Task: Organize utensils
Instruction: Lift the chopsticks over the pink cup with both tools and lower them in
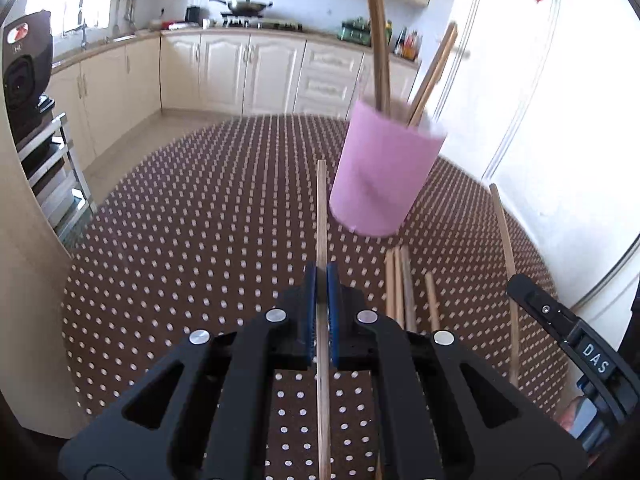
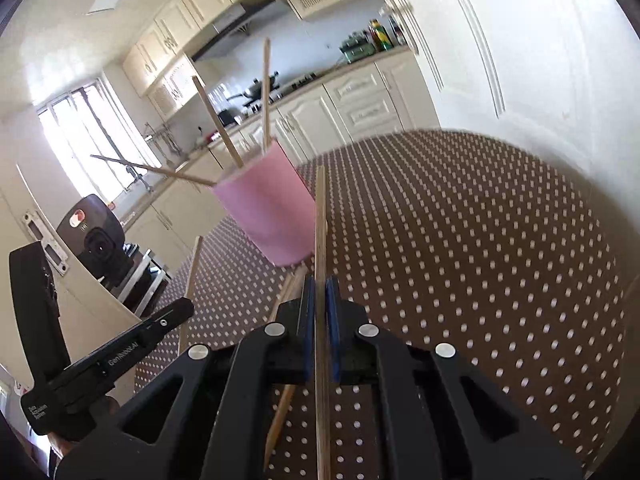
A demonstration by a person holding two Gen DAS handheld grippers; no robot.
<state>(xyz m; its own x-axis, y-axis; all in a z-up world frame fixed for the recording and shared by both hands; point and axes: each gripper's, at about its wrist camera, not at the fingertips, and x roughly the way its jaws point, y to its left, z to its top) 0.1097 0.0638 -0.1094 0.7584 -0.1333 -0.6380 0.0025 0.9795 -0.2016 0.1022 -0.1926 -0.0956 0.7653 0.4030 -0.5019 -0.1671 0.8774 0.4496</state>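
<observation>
A pink cup [image 1: 384, 176] stands on the dotted brown tablecloth [image 1: 200, 220], with wooden chopsticks [image 1: 378, 40] sticking out of its top. My left gripper [image 1: 321, 270] is shut on one chopstick [image 1: 322, 208] that points toward the cup's left side. Several loose chopsticks [image 1: 400, 284] lie on the cloth right of the gripper. In the right wrist view the pink cup [image 2: 268, 208] sits ahead and left, and my right gripper [image 2: 320, 282] is shut on another chopstick [image 2: 320, 220] whose tip reaches beside the cup. A chopstick [image 2: 284, 408] lies under it on the cloth.
The other gripper [image 1: 576, 340] shows at the right edge of the left view, and at lower left [image 2: 100, 360] in the right view. A black camera [image 1: 26, 76] stands on a rack at left. White doors [image 1: 540, 120] are close on the right; kitchen cabinets [image 1: 248, 72] line the back.
</observation>
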